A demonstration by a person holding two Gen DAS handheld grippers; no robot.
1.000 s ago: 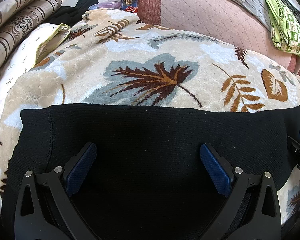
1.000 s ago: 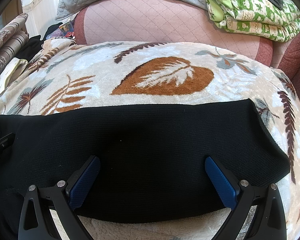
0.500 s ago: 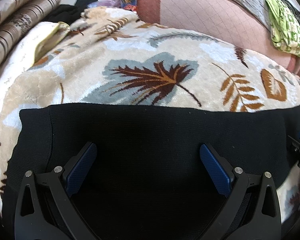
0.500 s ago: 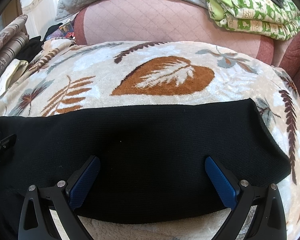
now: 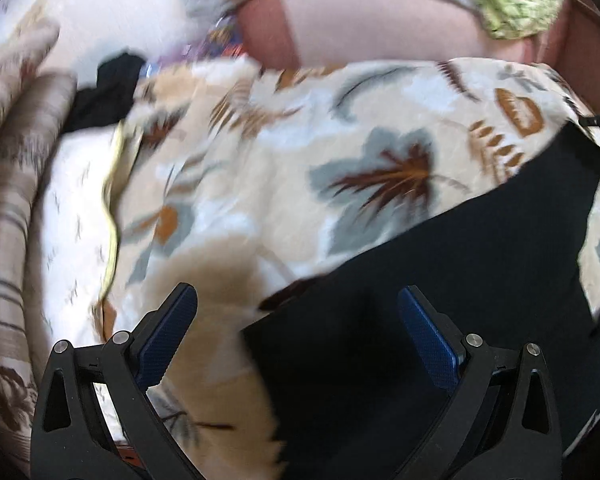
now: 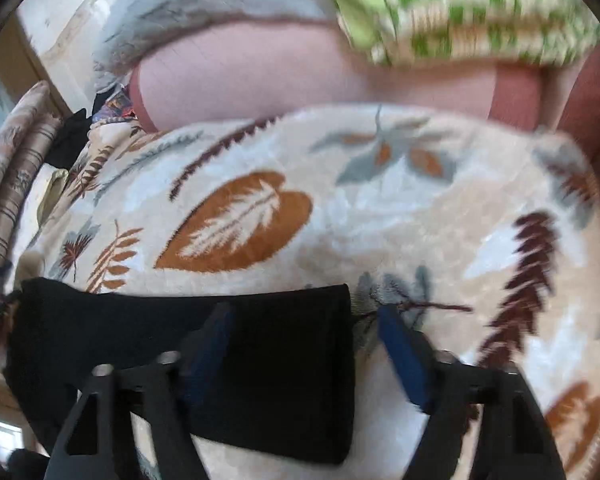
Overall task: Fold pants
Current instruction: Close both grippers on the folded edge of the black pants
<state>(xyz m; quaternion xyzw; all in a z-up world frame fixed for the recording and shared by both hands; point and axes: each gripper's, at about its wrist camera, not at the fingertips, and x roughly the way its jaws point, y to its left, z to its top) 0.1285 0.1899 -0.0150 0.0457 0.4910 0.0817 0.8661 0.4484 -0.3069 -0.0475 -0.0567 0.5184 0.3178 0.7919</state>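
Observation:
The black pants lie folded as a flat band on the leaf-patterned blanket. In the left wrist view my left gripper is open, straddling the pants' left end, with its left finger over bare blanket. In the right wrist view the pants end just left of my right finger. My right gripper is open, narrower than before, straddling the pants' right edge. Both views are motion-blurred.
A pink quilted headboard stands behind the blanket, with green-white bedding and grey bedding on top. Striped pillows and a white sheet lie at the left, beside a dark garment.
Both grippers have swung outward: the left toward the pants' left end, the right toward their right end. The right jaws have narrowed. The views have become blurred.

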